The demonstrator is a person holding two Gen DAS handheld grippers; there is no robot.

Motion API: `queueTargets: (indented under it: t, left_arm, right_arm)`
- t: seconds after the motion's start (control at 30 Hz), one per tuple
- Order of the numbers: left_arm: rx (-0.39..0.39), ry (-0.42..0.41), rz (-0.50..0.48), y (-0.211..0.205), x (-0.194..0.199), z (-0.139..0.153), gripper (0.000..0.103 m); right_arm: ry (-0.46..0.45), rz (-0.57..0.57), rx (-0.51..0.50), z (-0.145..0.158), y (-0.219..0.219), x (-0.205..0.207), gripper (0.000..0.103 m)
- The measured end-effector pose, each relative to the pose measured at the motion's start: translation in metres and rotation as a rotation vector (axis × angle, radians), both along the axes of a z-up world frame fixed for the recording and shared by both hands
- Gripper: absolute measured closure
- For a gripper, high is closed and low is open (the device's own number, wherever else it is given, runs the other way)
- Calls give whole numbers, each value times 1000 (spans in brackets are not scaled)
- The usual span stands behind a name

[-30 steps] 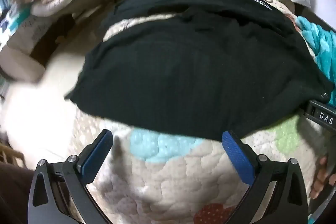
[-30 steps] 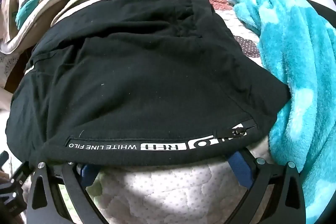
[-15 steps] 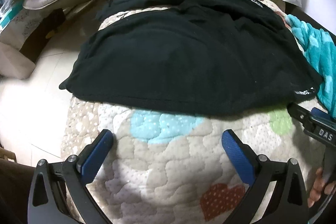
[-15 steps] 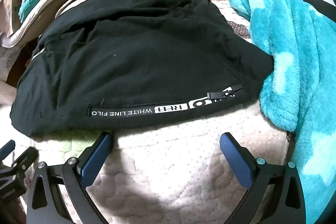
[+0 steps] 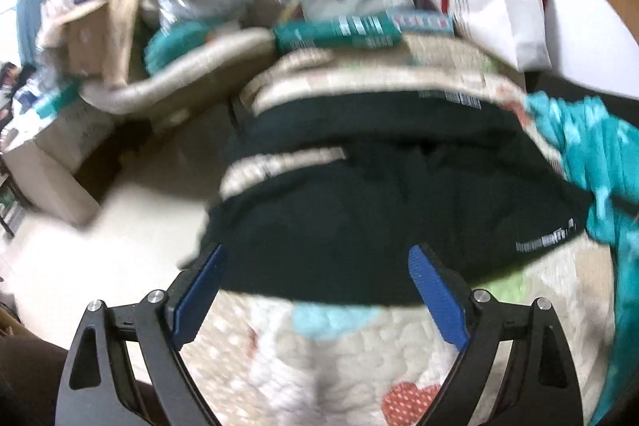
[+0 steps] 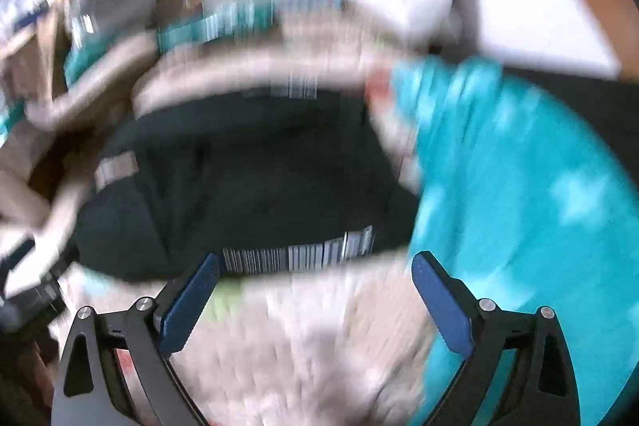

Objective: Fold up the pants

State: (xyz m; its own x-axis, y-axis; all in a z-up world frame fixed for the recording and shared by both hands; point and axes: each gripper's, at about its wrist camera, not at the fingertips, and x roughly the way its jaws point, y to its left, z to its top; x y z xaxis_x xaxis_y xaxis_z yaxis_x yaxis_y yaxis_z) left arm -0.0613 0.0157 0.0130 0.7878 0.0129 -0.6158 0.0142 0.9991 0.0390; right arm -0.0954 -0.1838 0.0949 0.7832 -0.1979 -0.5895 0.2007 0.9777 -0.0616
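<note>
The left gripper stands spread, its blue pads wide apart with nothing between them; its jaws have just been closing a little, yet only bare quilt shows in the gap. Half a second ago the near hem of the black pants lay well clear of these pads, toward twelve o'clock; now that hem sits just past the pad tips, and the whole left-wrist view has tipped upward, so the cluttered boxes and the green carton at twelve o'clock fill the upper picture.

The right gripper is likewise spread and empty, both pads bare. A second ago the printed waistband draped over its pads; now the band lies flat on the quilt just beyond the tips, at twelve o'clock of the gripper, so the cloth has been let go. The right-wrist view is heavily smeared, which fits a fast lift away. The teal blanket lies at three o'clock of the pants, touching their edge.

The pants rest folded on the quilted bed, with a strip of quilt showing between layers at ten o'clock. Judging from both grippers being empty and drawn back, a fold looks finished; whether another fold is wanted cannot be told.
</note>
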Motion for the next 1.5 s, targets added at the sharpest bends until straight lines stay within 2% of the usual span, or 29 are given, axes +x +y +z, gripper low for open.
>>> queueTargets:
  t: [0.07, 0.13, 0.23, 0.3, 0.4, 0.5, 0.57, 0.67, 0.8, 0.9, 1.0, 1.13, 1.33, 1.4, 1.5]
  left_arm:
    - [-4, -53, 27, 7, -5, 10, 11]
    - [-28, -88, 41, 17, -6, 21, 11]
    - [-47, -113, 34, 28, -2, 47, 11]
    - [-9, -189, 13, 41, -1, 68, 11]
    - [56, -235, 4, 61, 12, 94, 11]
    - [84, -190, 14, 89, 54, 115, 11]
    - [57, -138, 23, 108, 94, 120, 11]
    - [-19, 2, 9, 130, 166, 105, 11]
    - [-140, 206, 8, 149, 250, 43, 21]
    - [-177, 266, 37, 155, 287, -1, 22]
    - [-204, 314, 43, 160, 319, -37, 22]
    - [-261, 360, 19, 162, 355, -65, 22]
    - [-345, 369, -32, 161, 387, -88, 22]
    - [-395, 388, -70, 159, 394, -97, 22]
    - [-407, 387, -110, 154, 396, -99, 22]
  right_arm:
    - [-121, 20, -62, 28, 10, -6, 0]
    - [-127, 74, -77, 40, 20, -2, 0]
    - [-64, 171, -99, 45, 34, 21, 0]
    - [-107, 203, -178, 55, 43, 31, 0]
    - [-163, 245, -212, 70, 42, 49, 0]
    - [-64, 305, -153, 76, 30, 100, 0]
    - [0, 325, -78, 73, 20, 133, 1]
    - [137, 319, 67, 51, -14, 189, 12]
    - [279, 254, 240, 7, -64, 252, 19]
    - [330, 207, 297, -19, -96, 291, 20]
    - [367, 198, 308, -45, -114, 325, 20]
    - [394, 242, 305, -64, -116, 360, 20]
    - [446, 441, 256, -89, -68, 394, 20]
    - [469, 496, 225, -99, -50, 402, 20]
    - [501, 560, 181, -115, -27, 409, 20]
